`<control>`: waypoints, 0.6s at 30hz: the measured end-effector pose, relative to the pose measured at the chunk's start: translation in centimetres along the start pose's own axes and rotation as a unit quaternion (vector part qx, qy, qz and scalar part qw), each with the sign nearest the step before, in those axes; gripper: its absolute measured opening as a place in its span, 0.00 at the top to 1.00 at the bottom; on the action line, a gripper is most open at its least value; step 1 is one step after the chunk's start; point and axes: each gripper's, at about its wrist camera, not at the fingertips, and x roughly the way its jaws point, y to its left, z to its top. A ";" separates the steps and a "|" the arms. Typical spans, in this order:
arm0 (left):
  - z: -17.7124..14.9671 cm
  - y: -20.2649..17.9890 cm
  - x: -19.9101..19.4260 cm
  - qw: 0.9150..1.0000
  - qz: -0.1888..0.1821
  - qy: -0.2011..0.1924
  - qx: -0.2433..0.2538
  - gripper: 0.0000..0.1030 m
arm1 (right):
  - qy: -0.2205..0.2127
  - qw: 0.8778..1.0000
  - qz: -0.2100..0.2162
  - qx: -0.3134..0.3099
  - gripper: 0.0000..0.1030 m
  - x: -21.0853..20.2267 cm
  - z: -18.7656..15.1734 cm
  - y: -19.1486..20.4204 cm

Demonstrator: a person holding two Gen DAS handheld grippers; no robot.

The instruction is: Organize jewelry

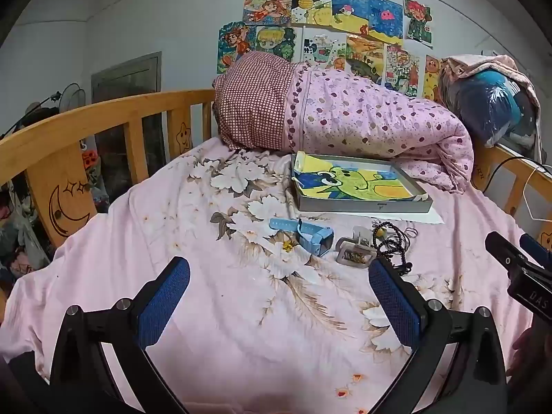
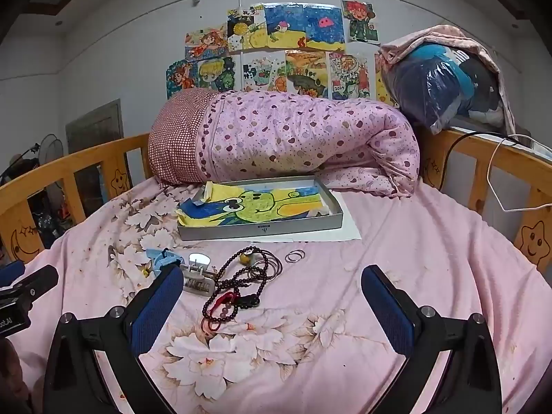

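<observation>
1. Both tongs stand released with nothing between their pads: the left tongs (image 1: pixel 278 296) and the right tongs (image 2: pixel 272 303) hover over the pink floral bedsheet (image 2: pixel 431 241), tilted down toward it.
2. The jewelry lies in a loose cluster on the bed, just near of the grey tray (image 2: pixel 262 230) that holds a frog drawing (image 2: pixel 262 205).
3. Relative to the right tongs, the dark bead necklace (image 2: pixel 241 276) lies between the two fingers and slightly far of them; the thin bangles (image 2: pixel 295 256) sit farther off, close to the tray.
4. The metal hair clip (image 2: pixel 198 276) is just beside the right tongs' left finger, and the blue watch (image 1: pixel 303 236) lies left of it.
5. Seen from the left tongs, the watch is far of the gap, and the clip (image 1: pixel 355 248) is close to the right finger.
6. Likely step: choose a first piece. Probably best to take one item at a time, closing on a bunched part of the beads so the strand does not drag the bangles.
7. Lower gently; the soft sheet may bunch up between the pads.
</observation>
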 end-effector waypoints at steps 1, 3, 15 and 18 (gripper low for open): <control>0.0 0.0 0.0 1.000 -0.001 0.000 -0.001 0.01 | 0.001 1.000 -0.001 -0.001 0.00 0.0 0.0 0.0; 0.0 0.0 0.0 1.000 -0.001 0.000 -0.002 0.01 | 0.001 1.000 -0.001 0.000 0.00 0.1 0.0 0.0; 0.3 -0.7 0.0 1.000 -0.002 -0.001 -0.003 0.01 | 0.003 1.000 -0.002 -0.002 0.00 0.2 -0.2 0.1; 0.1 -0.7 0.0 1.000 -0.002 -0.001 -0.005 0.01 | 0.002 1.000 -0.002 -0.003 0.00 0.2 -0.2 0.1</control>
